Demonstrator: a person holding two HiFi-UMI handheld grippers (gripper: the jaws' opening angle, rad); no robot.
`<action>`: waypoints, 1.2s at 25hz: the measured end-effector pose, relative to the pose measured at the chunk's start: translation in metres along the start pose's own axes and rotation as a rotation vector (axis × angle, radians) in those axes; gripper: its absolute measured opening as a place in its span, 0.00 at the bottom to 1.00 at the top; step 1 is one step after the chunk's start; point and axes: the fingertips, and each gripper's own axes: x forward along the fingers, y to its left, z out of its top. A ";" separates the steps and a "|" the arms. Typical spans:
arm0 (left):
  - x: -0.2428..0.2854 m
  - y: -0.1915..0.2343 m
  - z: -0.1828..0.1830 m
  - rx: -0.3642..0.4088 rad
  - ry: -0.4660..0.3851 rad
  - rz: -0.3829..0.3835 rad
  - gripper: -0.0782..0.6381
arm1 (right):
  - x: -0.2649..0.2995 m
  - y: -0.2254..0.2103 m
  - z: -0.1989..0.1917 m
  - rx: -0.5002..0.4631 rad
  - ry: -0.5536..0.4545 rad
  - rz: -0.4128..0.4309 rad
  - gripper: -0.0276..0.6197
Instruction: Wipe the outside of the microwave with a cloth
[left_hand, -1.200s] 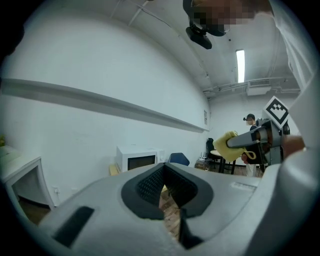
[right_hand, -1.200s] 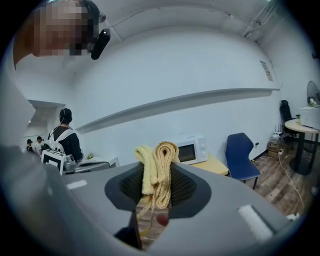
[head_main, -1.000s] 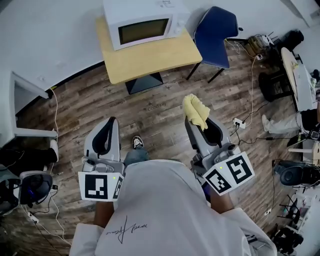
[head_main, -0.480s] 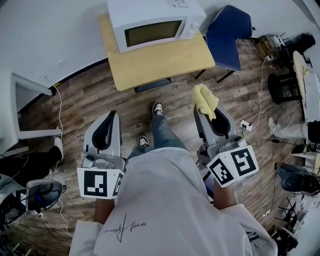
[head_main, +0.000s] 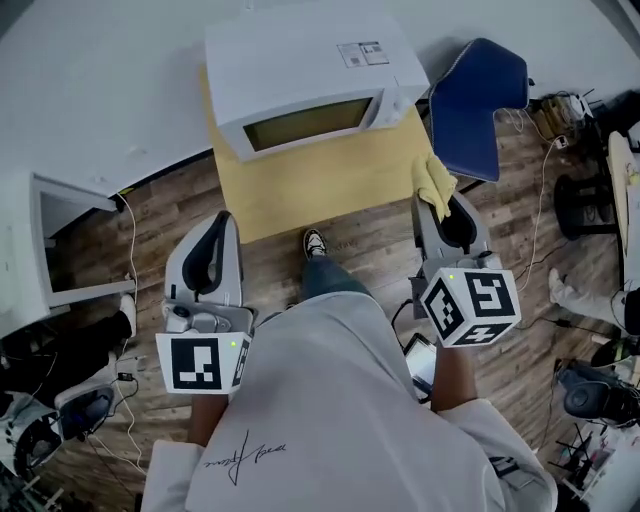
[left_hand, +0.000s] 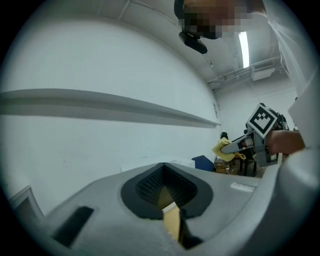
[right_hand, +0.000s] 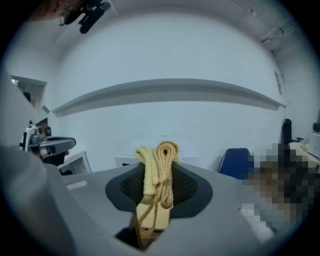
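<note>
The white microwave (head_main: 310, 85) stands on a small wooden table (head_main: 330, 185) against the wall, its door facing me. My right gripper (head_main: 443, 200) is shut on a folded yellow cloth (head_main: 432, 178) and hovers at the table's front right corner, short of the microwave. In the right gripper view the cloth (right_hand: 159, 167) sticks up from the jaws, with the microwave (right_hand: 187, 156) behind it. My left gripper (head_main: 221, 220) is shut with nothing in it, over the floor by the table's front left corner.
A blue chair (head_main: 478, 90) stands right of the table, close to the right gripper. A white cabinet (head_main: 40, 235) sits at the left. Cables (head_main: 128, 225) trail over the wooden floor. The person's shoe (head_main: 314, 243) is at the table's front edge.
The person has stepped forward, so the table and microwave are closer. Both grippers have moved up to the table's front edge, the right one still carrying the cloth.
</note>
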 end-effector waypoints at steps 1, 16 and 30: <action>0.014 0.004 0.002 0.001 0.004 0.016 0.10 | 0.014 -0.012 0.003 0.013 0.011 -0.003 0.21; 0.149 0.031 0.002 -0.063 0.084 0.174 0.09 | 0.192 -0.097 0.094 -0.070 -0.002 0.305 0.22; 0.173 0.049 -0.006 -0.097 0.089 0.129 0.10 | 0.330 -0.135 0.146 -0.221 0.204 0.287 0.22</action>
